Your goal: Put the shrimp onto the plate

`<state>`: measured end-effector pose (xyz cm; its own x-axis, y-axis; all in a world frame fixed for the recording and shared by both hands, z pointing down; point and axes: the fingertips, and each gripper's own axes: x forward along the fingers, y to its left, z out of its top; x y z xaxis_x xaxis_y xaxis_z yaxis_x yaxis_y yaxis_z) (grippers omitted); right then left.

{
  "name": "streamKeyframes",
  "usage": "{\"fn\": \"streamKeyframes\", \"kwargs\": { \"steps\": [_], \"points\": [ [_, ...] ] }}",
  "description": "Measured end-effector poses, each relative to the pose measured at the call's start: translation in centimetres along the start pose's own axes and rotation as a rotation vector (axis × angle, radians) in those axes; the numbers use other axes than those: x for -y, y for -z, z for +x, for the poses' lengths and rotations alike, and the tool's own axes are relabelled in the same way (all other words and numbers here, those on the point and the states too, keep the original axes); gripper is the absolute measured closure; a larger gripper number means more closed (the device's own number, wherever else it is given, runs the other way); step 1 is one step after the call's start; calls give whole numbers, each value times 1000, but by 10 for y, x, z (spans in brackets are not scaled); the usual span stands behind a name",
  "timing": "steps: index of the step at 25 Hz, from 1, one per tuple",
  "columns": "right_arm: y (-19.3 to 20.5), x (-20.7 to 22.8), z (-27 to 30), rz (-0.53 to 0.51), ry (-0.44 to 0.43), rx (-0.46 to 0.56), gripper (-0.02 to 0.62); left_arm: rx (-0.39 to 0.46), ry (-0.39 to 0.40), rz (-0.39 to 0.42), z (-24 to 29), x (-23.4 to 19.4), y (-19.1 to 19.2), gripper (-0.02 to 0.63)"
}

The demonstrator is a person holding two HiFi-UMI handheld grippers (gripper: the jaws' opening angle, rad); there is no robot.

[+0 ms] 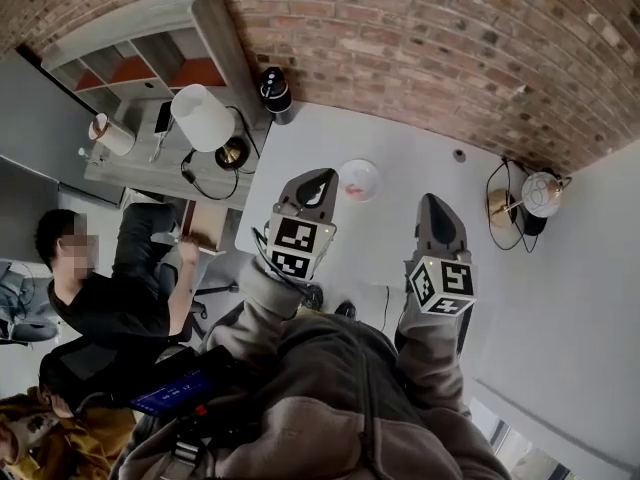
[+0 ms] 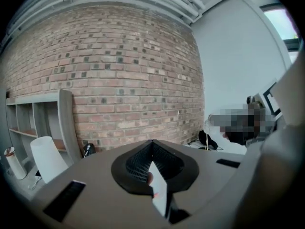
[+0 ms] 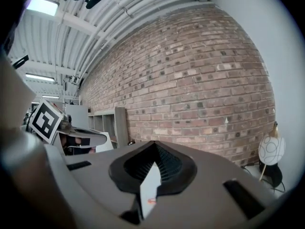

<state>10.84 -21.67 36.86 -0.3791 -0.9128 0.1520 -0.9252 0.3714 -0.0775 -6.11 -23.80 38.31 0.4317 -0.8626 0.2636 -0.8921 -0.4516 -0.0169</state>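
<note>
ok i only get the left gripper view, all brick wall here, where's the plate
observer: the small round white plate sits on the white table; the head view shows it between the left tool and the right tool.
operator: anything on it
observer: a pinkish-orange bit lies on it, too small to name.
operator: right tool holding something
observer: no, the right gripper view shows its jaws together with nothing between them.
</note>
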Motion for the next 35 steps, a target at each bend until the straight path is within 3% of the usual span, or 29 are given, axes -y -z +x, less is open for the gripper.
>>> {"fn": "streamKeyframes", "kwargs": {
  "steps": [7,21,35],
  "points": [
    [-42,-14,-9,-42,-46,107,595,114,11,31,-22,4,-50,601],
    [-86,-10,-26,-62,-29,223,595,201,-29,28,-46,-1,-88,601],
    [-110,-14,-29,-103,-11,260,595,232,-40,13,-49,0,-105,601]
  ]
}}
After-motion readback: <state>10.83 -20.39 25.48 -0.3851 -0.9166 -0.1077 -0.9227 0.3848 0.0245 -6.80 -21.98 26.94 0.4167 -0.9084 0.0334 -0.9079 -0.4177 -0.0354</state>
